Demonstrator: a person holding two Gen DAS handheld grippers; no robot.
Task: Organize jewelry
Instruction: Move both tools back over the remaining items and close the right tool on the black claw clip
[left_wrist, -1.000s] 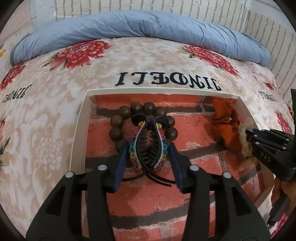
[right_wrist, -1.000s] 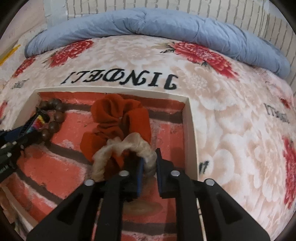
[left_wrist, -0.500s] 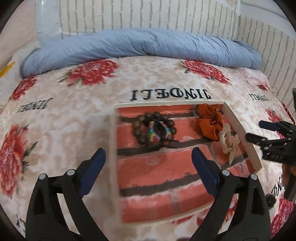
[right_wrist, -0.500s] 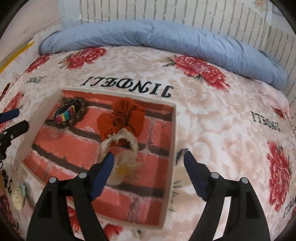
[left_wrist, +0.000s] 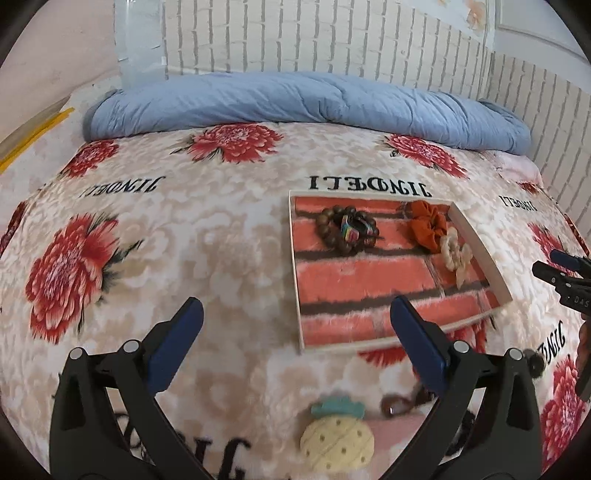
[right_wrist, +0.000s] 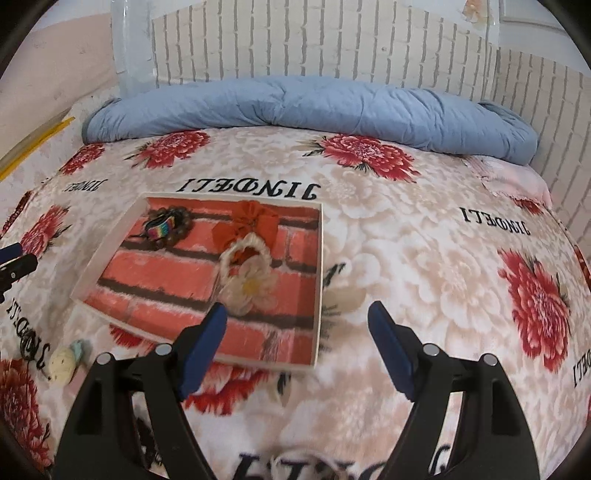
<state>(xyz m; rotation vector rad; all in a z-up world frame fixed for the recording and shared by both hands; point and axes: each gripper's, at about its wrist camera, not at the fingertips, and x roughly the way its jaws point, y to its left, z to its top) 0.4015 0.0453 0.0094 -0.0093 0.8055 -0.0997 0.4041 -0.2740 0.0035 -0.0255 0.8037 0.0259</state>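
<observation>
Both grippers' jaws now apart and empty, back from the tray (left_wrist: 476, 236), hair clip (left_wrist: 352, 229) and flower tie (right_wrist: 251, 282) released inside.

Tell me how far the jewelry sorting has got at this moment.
Done: the tray holds a bead bracelet with a rainbow clip inside its ring, an orange scrunchie and a cream flower tie. In hand: nothing; the left hand-held gripper and right hand-held gripper are open, jaws just widened, nothing between them. Left: the pineapple clip and some dark pieces lie on the blanket.
</observation>
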